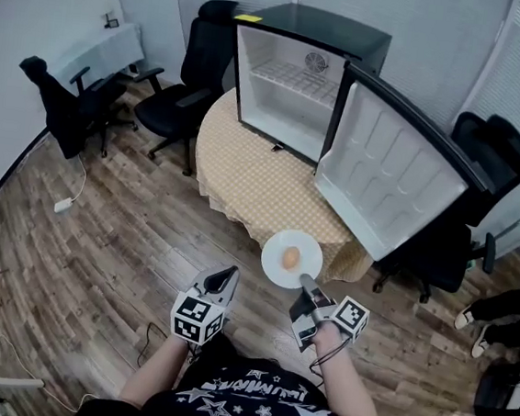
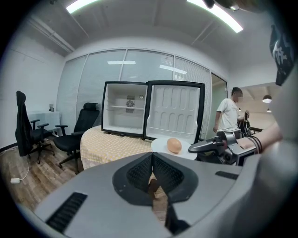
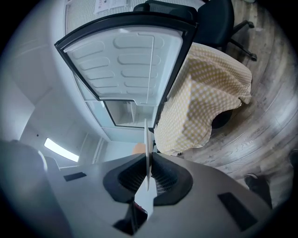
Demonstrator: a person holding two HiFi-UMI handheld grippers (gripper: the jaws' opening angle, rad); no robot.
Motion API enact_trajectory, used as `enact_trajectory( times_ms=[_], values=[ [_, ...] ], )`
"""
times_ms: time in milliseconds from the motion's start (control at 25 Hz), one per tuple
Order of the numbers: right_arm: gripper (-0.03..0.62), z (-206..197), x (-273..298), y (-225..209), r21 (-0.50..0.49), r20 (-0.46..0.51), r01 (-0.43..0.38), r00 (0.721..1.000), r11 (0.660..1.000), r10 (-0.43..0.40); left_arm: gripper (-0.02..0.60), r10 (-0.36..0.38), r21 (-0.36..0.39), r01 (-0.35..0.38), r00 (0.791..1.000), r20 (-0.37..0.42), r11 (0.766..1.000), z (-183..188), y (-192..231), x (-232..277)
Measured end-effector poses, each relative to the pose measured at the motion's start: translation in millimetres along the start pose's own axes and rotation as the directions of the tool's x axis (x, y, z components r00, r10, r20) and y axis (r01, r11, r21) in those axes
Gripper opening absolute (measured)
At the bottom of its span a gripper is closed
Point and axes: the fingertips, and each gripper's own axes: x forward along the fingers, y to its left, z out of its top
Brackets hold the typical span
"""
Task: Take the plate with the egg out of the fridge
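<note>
My right tool (image 1: 306, 281) is closed down on the near rim of the plate (image 1: 274, 267), a narrow pinch with the thin white edge between the pads. The rest of the plate reaches out flat ahead of the jaws. The egg (image 1: 291, 257) sits near its middle, just ahead of my grip. My left tool (image 1: 225, 275) hangs beside it with its jaws together on nothing.

The plate is out of the fridge (image 1: 292, 77), which stands open and bare well ahead on the table (image 1: 254, 179).

The risk I see is the one-edge hold. The plate looks smooth, glossy and shallow, so it could pivot in the pads. The egg is rounded and slick, with little lip to stop it rolling. Any tilt or jolt would send it to the hard wooden floor (image 1: 125, 262) below.
</note>
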Motion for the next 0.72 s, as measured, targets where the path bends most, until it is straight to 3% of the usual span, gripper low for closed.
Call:
enact_trajectory(
  times_ms=[440,720],
  values=[
    [0.041,18,-83,-9,-0.040,-0.055,-0.001,0.998,0.999,-0.001,0.008,0.057,-0.033,-0.056,0.998,0.038,0.998,-16,-77,-13],
    [0.041,24,-102,-4,-0.041,-0.054,-0.022,0.998,0.999,0.020,0.008,0.061,-0.013,-0.060,0.996,0.060,0.998,-11,-99,-15]
  ],
)
